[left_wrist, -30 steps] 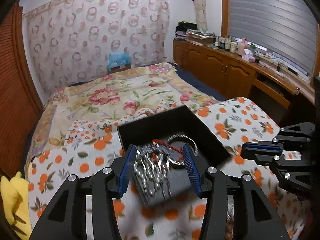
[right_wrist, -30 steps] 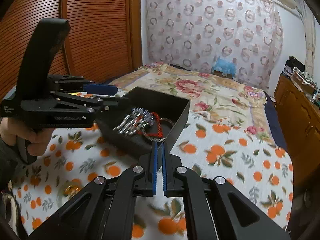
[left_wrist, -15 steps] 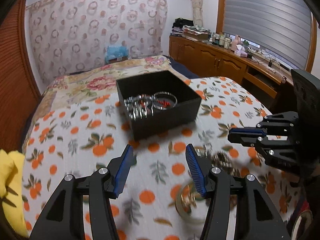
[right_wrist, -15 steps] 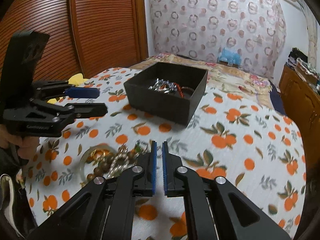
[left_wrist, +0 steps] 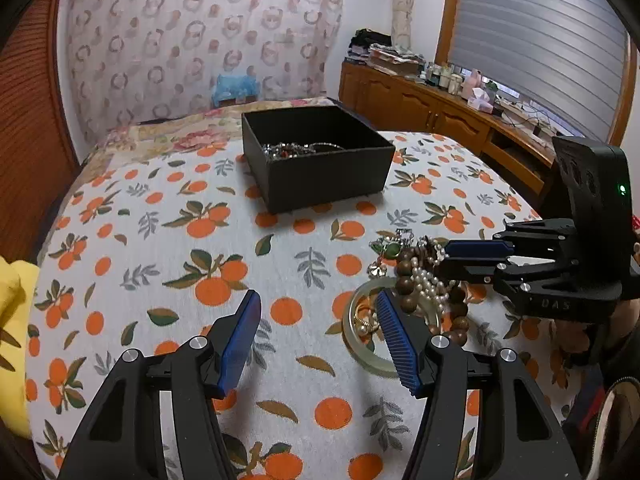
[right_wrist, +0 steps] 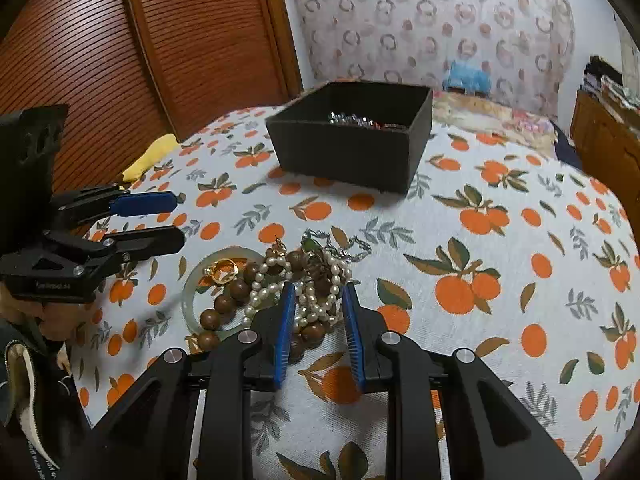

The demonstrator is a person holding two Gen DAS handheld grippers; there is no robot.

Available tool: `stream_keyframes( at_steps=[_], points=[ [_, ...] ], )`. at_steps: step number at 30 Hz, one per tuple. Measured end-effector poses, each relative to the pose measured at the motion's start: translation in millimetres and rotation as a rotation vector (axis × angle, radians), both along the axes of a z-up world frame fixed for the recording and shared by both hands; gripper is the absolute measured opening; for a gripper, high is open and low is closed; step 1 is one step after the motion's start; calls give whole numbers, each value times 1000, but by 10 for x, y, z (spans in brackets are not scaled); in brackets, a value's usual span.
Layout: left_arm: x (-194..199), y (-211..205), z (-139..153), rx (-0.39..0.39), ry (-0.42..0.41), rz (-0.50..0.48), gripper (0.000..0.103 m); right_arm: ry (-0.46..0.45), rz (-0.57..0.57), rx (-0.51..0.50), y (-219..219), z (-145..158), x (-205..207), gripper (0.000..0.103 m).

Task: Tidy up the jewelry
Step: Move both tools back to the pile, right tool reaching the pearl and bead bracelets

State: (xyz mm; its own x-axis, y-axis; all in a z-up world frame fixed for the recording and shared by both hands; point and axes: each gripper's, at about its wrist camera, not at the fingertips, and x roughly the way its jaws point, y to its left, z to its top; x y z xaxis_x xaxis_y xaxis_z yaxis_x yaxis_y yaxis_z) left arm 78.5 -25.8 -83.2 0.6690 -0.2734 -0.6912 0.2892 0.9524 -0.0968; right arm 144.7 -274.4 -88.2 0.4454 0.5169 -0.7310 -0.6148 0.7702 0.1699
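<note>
— So, where's the jewelry?

— In 2 places. A heap [right_wrist: 296, 288] lies on the orange-print cloth [right_wrist: 500, 280]: a pearl strand [right_wrist: 316, 300], brown wooden beads [right_wrist: 224, 304], a silver chain [right_wrist: 352, 246], a gold ring [right_wrist: 224, 270] and a pale green bangle [right_wrist: 192, 304]. The ring sits inside the bangle; pearls and beads spill over its rim. More pieces lie in the black box [right_wrist: 352, 148] farther back on the cloth, well apart from the heap.

— And the right gripper [right_wrist: 318, 320]?

— Low over the near side of the heap, jaws parted a moderate way, with pearls and beads showing between the blue pads [right_wrist: 286, 336]. Whether the pads touch anything, I cannot tell. In the left view it [left_wrist: 476, 258] reaches in from the right, its tips at the heap [left_wrist: 420, 280].

— The left gripper [left_wrist: 320, 336]?

— Spread wide and holding nothing, above bare cloth [left_wrist: 200, 240] just beside the bangle [left_wrist: 360, 344]. Its right pad [left_wrist: 396, 340] overlaps the bangle in the picture. From the right view it [right_wrist: 160, 220] hangs left of the heap, apart from it.

— Anything else around?

— Something yellow [left_wrist: 12, 320] at the cloth's left edge, and a patterned curtain [left_wrist: 200, 40] behind the box [left_wrist: 320, 172].
</note>
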Motion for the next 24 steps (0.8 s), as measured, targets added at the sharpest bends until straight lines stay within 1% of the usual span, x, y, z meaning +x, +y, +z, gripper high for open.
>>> stream_keyframes(
  at_steps=[5, 6, 7, 8, 14, 24],
  points=[
    [-4, 8, -26, -5, 4, 0, 58, 35, -9, 10, -9, -53, 59, 25],
    [-7, 9, -35, -5, 5, 0, 58, 31, -2, 9, -8, -49, 59, 22],
    [-4, 12, -36, -5, 6, 0, 58, 27, 1, 9, -7, -45, 58, 15],
    [-5, 6, -39, -5, 7, 0, 58, 21, -1, 8, -9, -37, 55, 15],
    [-18, -8, -80, -7, 12, 0, 58, -9, -13, 7, -33, 4, 46, 14],
    [-28, -8, -105, -9, 16, 2, 58, 7, -24, 29, -83, 19, 60, 15]
  ],
)
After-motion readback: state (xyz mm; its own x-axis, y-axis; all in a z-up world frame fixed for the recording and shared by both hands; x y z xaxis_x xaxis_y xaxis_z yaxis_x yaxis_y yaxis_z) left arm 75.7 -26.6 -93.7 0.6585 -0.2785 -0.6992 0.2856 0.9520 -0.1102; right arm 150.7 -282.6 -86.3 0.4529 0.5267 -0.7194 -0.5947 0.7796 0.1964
